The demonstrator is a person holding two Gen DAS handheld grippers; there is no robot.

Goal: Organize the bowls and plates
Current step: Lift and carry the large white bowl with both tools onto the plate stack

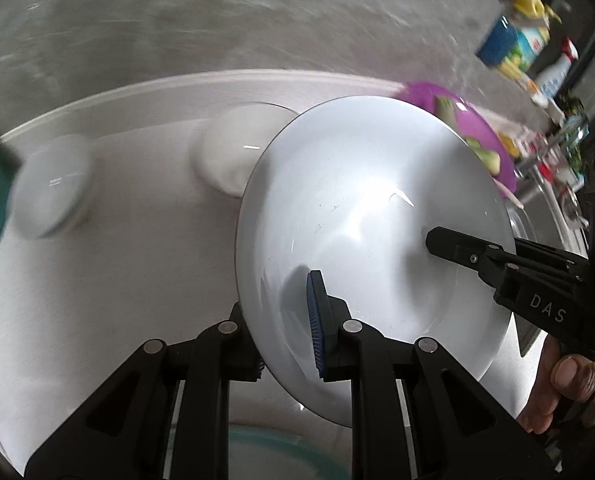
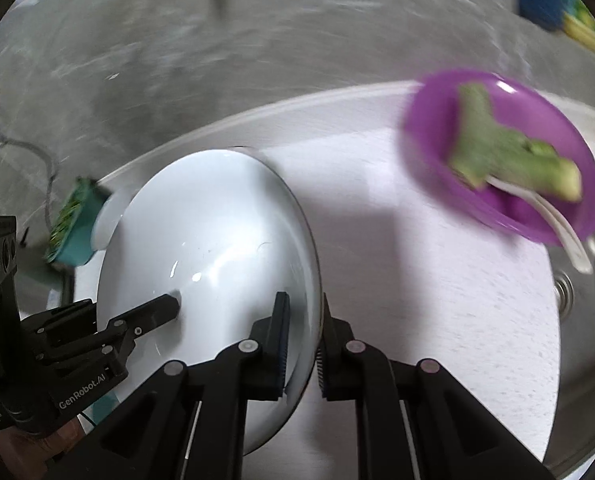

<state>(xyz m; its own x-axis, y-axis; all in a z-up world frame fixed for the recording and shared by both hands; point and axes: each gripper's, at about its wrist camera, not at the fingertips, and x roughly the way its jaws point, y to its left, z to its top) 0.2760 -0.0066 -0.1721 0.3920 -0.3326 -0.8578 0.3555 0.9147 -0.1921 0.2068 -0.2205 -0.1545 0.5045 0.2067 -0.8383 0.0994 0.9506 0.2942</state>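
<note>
Both grippers clamped on one white plate, held up over the table

The left gripper [image 1: 289, 332] has its fingers pinched on the near rim of the plate [image 1: 357, 208], one blue ribbed pad [image 1: 315, 320] on the top face and the other finger under the edge. The right gripper [image 2: 303, 344] is clenched on the opposite rim the same way. The plate [image 2: 217, 240] is plain glossy white, shallow, with a thin dark rim line, a few tiny specks and bright glare in the middle, and it's tilted, off the white table [image 1: 117, 280]. Behind it sit two small white bowls [image 1: 53, 188], blurry. Off to the right there's a purple plate [image 2: 509, 152] with green food and a white spoon on it.
</note>
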